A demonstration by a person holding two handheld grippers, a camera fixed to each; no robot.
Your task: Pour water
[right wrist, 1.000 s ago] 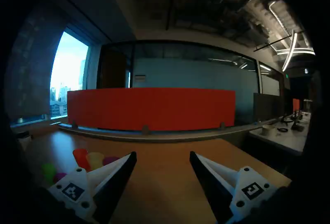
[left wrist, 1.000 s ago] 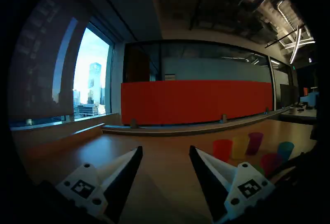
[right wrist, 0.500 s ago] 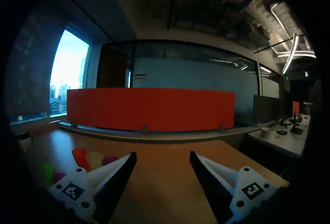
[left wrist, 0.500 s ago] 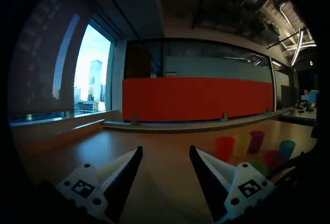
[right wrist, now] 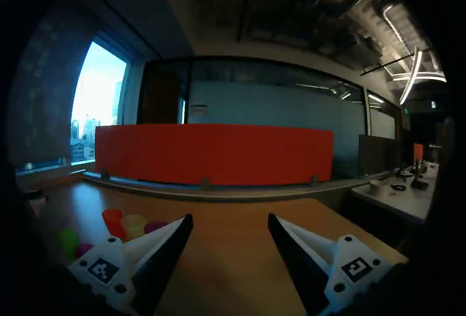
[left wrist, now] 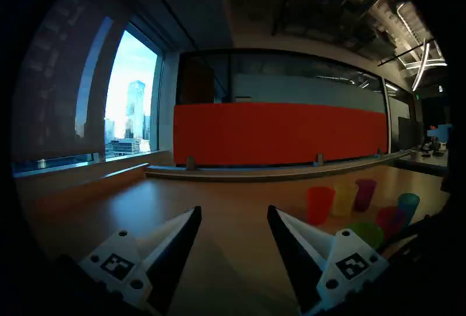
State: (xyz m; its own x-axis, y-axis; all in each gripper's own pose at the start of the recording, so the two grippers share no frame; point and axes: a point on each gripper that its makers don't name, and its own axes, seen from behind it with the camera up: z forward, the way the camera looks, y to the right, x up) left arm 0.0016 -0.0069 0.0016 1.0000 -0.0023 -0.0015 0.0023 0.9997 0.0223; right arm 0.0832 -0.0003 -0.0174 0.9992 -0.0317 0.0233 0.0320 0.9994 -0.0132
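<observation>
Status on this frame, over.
Left gripper open, empty. Right gripper open, empty. Coloured cups grouped on table, untouched. Nothing blocking them.

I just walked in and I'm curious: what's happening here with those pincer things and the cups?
Two hand-held grippers hover over a wooden table. The left gripper and the right gripper are both open and empty. A cluster of coloured plastic cups stands on the table, right of the left gripper and left of the right one, untouched. No pouring has begun.
</observation>
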